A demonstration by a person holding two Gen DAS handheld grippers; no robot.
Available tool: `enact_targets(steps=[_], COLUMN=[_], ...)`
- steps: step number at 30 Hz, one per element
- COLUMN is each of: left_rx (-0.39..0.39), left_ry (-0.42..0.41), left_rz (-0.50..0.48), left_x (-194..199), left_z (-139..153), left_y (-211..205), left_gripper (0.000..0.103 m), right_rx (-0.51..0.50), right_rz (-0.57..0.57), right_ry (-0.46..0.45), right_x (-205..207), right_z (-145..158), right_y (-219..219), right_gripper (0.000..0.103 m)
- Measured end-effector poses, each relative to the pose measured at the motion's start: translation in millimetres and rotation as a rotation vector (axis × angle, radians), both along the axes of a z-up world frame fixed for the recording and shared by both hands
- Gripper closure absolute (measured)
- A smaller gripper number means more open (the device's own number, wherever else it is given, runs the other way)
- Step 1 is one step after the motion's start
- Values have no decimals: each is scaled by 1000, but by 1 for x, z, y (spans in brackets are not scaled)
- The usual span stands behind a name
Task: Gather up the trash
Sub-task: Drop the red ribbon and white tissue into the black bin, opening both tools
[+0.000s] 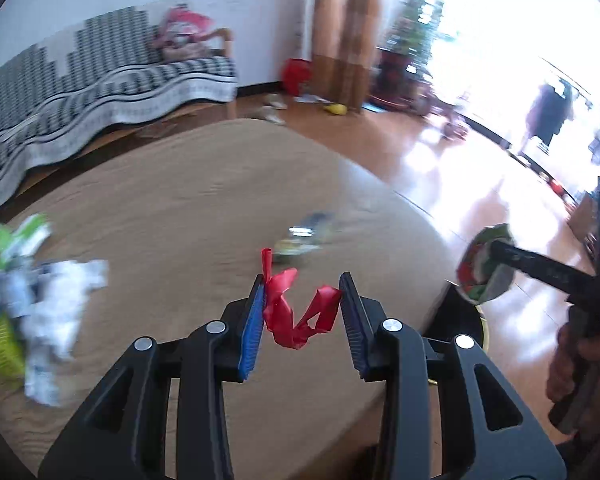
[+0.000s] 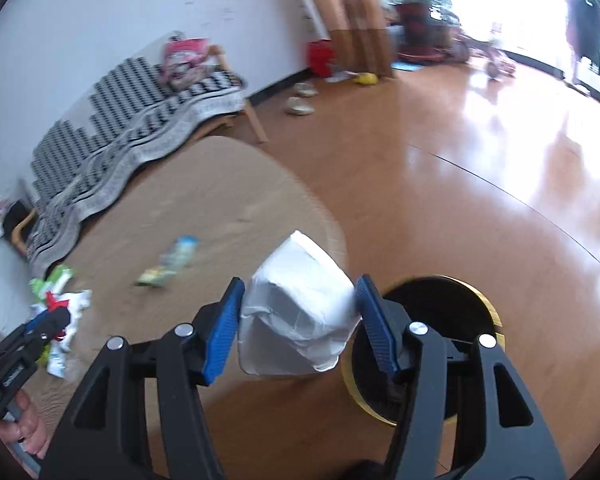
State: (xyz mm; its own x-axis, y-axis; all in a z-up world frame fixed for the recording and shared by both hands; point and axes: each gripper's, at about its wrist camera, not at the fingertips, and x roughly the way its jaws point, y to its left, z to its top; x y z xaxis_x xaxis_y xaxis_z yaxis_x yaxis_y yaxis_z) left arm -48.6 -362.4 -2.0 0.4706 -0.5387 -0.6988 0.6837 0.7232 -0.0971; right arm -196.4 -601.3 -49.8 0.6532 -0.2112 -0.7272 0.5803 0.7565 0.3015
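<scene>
Left claw [image 1: 302,308] grips a crumpled red ribbon [image 1: 300,314] between its blue pads, held above the near part of a tan table [image 1: 188,184]. Right claw [image 2: 300,316] clamps a crushed white carton [image 2: 300,320] between its blue pads, over the table's right edge, just left of a round black bin with a gold rim [image 2: 436,344] that stands on the shiny wooden floor [image 2: 480,180].

On the table, a heap of trash lies near the left edge: white crumpled paper [image 1: 60,312], a green and white wrapper [image 1: 20,240] and a yellow-green item [image 1: 4,344]. A smaller blurred wrapper [image 1: 304,236] lies near the middle of the table, apart from the heap. Nothing lies on the table between either claw and the bin.

Behind the table a sofa under a black and white checked cover [image 1: 100,80] stands against the white wall, with a pink bag [image 1: 184,28] on it. Farther back are a brown curtain [image 1: 348,28], a red container [image 1: 296,74] and a potted plant [image 1: 408,32].

The left wrist view shows the printed, red and green face of the carton, which looks plain white in the right wrist view. The left wrist view catches only a sliver of the bin below the carton, while the right wrist view shows most of its mouth. The right wrist view shows the person's left hand [image 2: 24,424] at its lower left corner; the left wrist view shows the right hand [image 1: 580,376] at its right edge.
</scene>
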Motion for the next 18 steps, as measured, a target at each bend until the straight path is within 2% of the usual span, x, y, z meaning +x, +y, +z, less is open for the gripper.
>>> enact_targets(steps=[3,8,14,18], left_rx=[-2,-15,-2,12], left_ry=[14,39,58,58], left_rz=[-77,-155,-202,-218], left_x=[-22,-47,-59,-60], left_z=[-10,-23,-38,-44], left_y=[-39,-81,-113,-126], left_gripper=[67,67,67,67], right_rx=[5,54,134,158], right_rz=[-47,-84,-91,-89], right_ry=[52,149,264,286], right_x=[-21,-39,-38,-35], right_z=[-21,-60,-104,-117], right_y=[-24,-51,-70,-76], right_gripper=[46,46,46,46])
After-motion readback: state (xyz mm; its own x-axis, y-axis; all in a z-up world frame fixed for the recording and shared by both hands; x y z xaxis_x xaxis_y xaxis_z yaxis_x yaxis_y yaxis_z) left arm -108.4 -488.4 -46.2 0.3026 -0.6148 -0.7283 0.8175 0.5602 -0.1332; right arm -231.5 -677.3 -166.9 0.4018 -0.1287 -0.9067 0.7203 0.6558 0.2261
